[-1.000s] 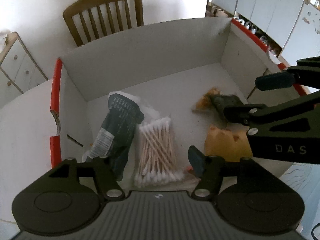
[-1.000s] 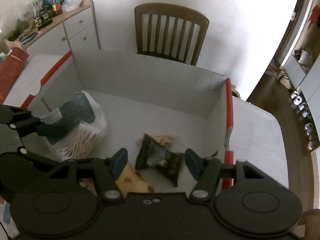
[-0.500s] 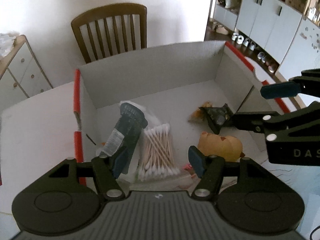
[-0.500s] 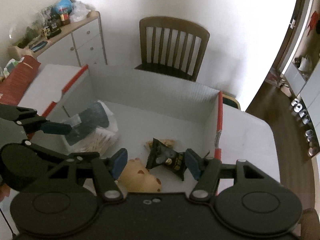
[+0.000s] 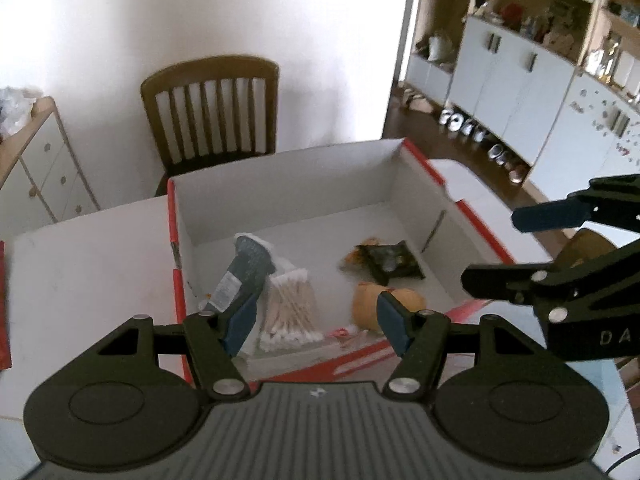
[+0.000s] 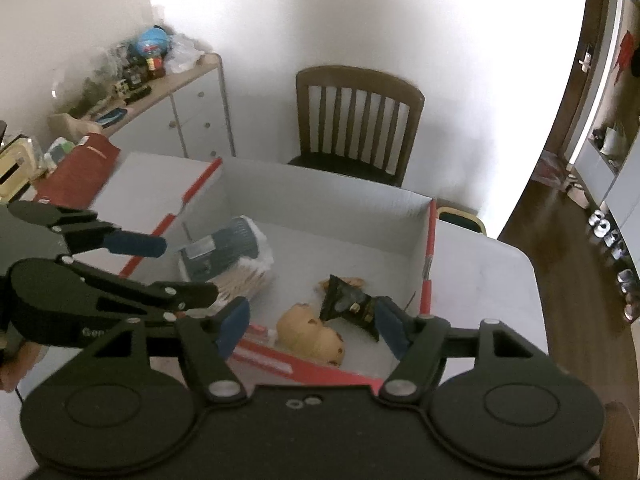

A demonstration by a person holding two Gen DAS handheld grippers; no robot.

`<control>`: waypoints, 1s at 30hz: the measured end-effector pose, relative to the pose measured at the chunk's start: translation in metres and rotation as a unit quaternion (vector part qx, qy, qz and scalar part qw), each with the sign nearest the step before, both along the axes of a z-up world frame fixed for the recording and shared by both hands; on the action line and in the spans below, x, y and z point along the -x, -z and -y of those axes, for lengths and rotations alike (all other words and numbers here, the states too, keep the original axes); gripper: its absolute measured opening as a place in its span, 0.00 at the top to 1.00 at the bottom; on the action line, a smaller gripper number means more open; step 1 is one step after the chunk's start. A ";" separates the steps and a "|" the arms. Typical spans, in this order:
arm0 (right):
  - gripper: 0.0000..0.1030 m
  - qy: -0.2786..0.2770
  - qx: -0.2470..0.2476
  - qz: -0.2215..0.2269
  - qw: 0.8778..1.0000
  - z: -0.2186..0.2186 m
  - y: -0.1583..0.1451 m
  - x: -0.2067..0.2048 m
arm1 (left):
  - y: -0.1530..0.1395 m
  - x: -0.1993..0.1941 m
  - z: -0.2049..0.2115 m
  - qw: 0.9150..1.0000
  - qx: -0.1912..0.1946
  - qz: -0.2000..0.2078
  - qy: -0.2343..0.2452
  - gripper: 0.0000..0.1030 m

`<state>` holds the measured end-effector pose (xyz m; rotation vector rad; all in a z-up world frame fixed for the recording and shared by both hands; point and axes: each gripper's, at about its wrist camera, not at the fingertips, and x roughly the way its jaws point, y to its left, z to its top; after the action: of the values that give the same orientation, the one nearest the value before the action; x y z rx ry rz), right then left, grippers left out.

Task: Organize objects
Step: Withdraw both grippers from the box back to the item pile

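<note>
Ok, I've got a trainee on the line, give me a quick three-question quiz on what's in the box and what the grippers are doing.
1. True or false: the left gripper is clamped on the cotton swabs.
2. Which item lies nearest the box's right wall? A) dark snack packet B) cotton swabs C) dark blue tube
3. Fill in: behind the box stands a wooden ____.

Key: 1 false, both grippers, right gripper included, are open and empty. 2 A. 3 chair.
</note>
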<state>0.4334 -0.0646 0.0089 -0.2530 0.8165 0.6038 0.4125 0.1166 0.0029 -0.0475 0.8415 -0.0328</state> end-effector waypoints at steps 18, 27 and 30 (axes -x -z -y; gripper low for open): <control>0.28 0.001 -0.038 0.016 0.999 0.032 -0.026 0.076 | -0.025 0.081 0.015 0.998 0.030 0.061 0.017 0.24; 0.27 0.008 -0.035 0.029 0.999 0.044 -0.017 0.107 | -0.020 0.117 0.011 0.997 0.038 0.068 0.021 0.20; 0.27 0.010 -0.034 0.032 0.999 0.047 -0.013 0.117 | -0.015 0.127 0.007 0.997 0.041 0.065 0.018 0.19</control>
<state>0.3162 -0.1118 0.0215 -0.2011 0.7344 0.5998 0.2859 0.1099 0.0180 -0.1065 0.7115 -0.1043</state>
